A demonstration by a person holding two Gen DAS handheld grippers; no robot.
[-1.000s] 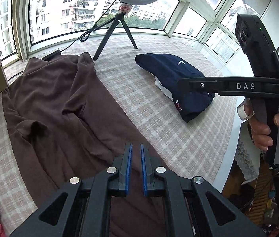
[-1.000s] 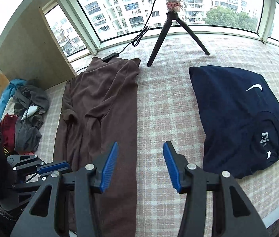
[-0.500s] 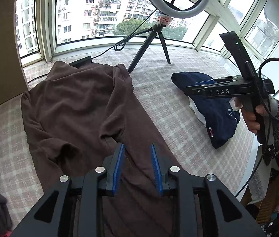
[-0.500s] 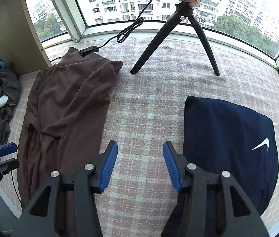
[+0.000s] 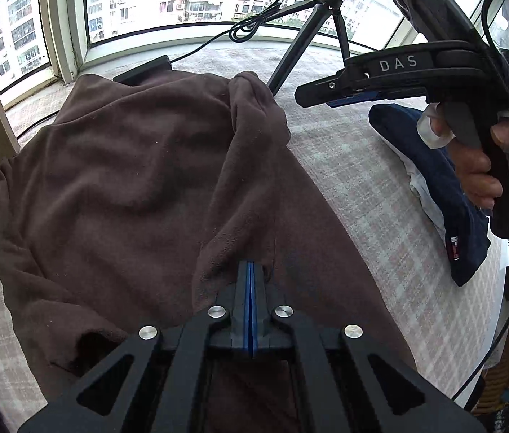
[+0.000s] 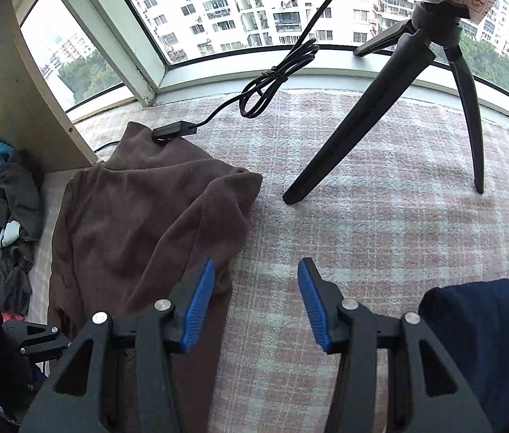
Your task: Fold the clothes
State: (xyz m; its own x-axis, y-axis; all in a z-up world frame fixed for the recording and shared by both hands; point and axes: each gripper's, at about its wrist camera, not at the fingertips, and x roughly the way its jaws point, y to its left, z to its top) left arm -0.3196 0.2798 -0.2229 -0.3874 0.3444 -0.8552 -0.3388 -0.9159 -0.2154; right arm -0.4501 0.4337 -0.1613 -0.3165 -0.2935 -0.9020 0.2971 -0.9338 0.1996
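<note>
A brown fleece garment [image 5: 128, 180] lies spread on the checked bed cover [image 5: 380, 216], its right side doubled over in a long fold. My left gripper [image 5: 251, 265] is shut, its blue pads pinching a puckered fold of the brown garment near its lower middle. In the right wrist view the brown garment [image 6: 139, 223] lies to the left, and my right gripper [image 6: 256, 278] hangs open just above its right edge, with the left fingertip over the cloth and the right one over the bare cover. A folded navy garment [image 6: 488, 342] lies at the lower right.
A black tripod [image 6: 362, 122] stands on the cover beyond the garments, with a cable and a black box [image 6: 175, 131] at the brown garment's far end. A pile of clothes [image 6: 9, 216] lies at the left. A hand [image 5: 470, 169] holds the right gripper over the navy garment [image 5: 445, 187].
My left gripper opened, came down onto the brown garment and shut on a fold. My right gripper, still open, moved left from the navy garment to the brown garment's right edge.
</note>
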